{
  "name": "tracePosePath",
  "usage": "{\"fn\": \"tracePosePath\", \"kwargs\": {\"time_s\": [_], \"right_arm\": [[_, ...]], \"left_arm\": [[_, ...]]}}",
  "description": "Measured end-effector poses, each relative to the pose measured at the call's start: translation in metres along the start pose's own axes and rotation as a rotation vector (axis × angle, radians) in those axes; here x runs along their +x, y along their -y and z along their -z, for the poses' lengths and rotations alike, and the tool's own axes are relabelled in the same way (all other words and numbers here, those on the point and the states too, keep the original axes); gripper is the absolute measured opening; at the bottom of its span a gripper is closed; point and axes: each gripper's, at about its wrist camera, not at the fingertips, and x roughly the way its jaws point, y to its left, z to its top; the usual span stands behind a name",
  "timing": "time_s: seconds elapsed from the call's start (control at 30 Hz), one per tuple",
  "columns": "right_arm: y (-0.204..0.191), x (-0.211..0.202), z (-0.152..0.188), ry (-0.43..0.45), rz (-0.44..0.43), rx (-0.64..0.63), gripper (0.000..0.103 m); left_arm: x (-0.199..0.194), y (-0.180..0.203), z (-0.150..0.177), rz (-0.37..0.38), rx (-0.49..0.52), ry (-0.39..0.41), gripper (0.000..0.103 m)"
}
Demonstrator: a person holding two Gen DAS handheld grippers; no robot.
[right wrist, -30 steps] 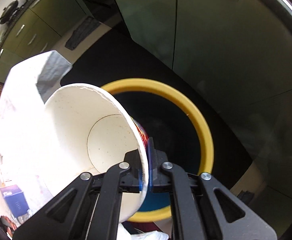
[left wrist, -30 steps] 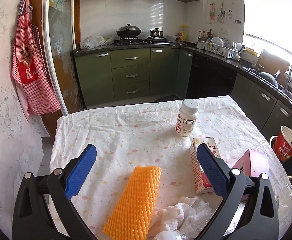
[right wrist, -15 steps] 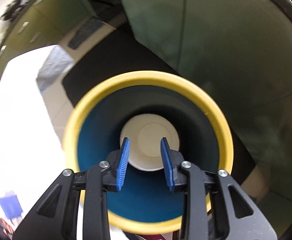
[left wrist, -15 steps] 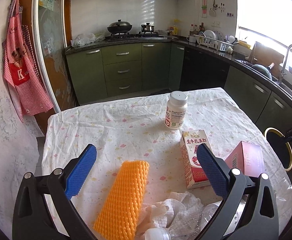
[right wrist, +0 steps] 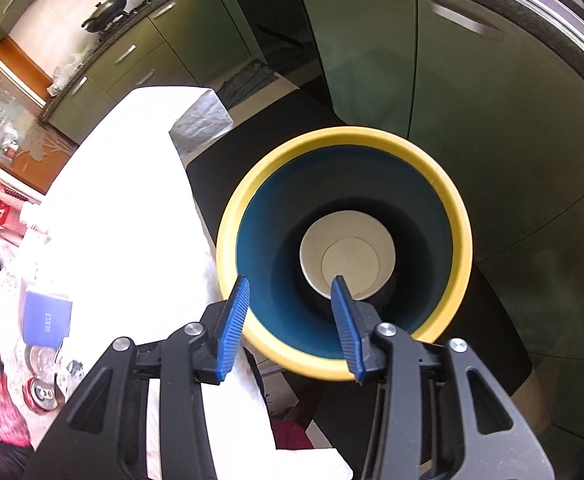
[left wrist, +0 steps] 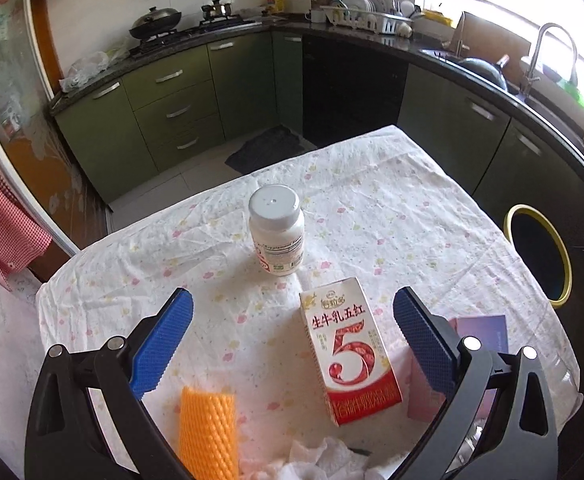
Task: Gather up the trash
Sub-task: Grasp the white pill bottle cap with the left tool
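Observation:
My right gripper (right wrist: 290, 292) is open and empty above the yellow-rimmed blue bin (right wrist: 461, 236). A white paper cup (right wrist: 347, 258) stands upright at the bin's bottom. My left gripper (left wrist: 290, 312) is open and empty over the table, with a red-and-white milk carton (left wrist: 349, 354) between its fingers. A white pill bottle (left wrist: 278, 236) stands further out. An orange foam net (left wrist: 208, 432) and crumpled tissue (left wrist: 323, 460) lie close under the gripper. A pink box (left wrist: 475, 336) lies to the carton's right. The bin (left wrist: 563, 258) also shows off the table's right edge.
The table has a flowered white cloth (left wrist: 391, 208). Green kitchen cabinets (left wrist: 180, 108) and a counter run behind and to the right. In the right wrist view a blue box (right wrist: 46, 316) and a red can (right wrist: 42, 394) lie on the table at left.
My right gripper opened and let go of the paper cup, which dropped into the bin, then lifted back. My left gripper moved forward over the table toward the carton.

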Motion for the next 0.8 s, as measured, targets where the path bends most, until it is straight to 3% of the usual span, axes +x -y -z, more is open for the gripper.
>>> {"fn": "tracePosePath", "kwargs": {"time_s": [0.3,0.5,0.63,0.8], "right_arm": [[-0.003,-0.004,0.012,-0.003,-0.031,-0.017,0.042],[-0.003,-0.002,0.015,-0.010,-0.039,-0.015,0.042],[0.000,-0.001,0.016,-0.016,-0.043,-0.011,0.042],[0.003,-0.004,0.017,-0.003,-0.050,-0.007,0.042]], "left_arm": [[0.082,-0.013,-0.036,-0.045,-0.062,-0.108,0.095],[0.099,-0.016,-0.044,-0.051,-0.071,-0.104,0.076],[0.104,-0.016,-0.045,-0.034,-0.078,-0.098,0.047],[0.095,-0.016,-0.043,-0.041,-0.062,-0.084,0.047]]}}
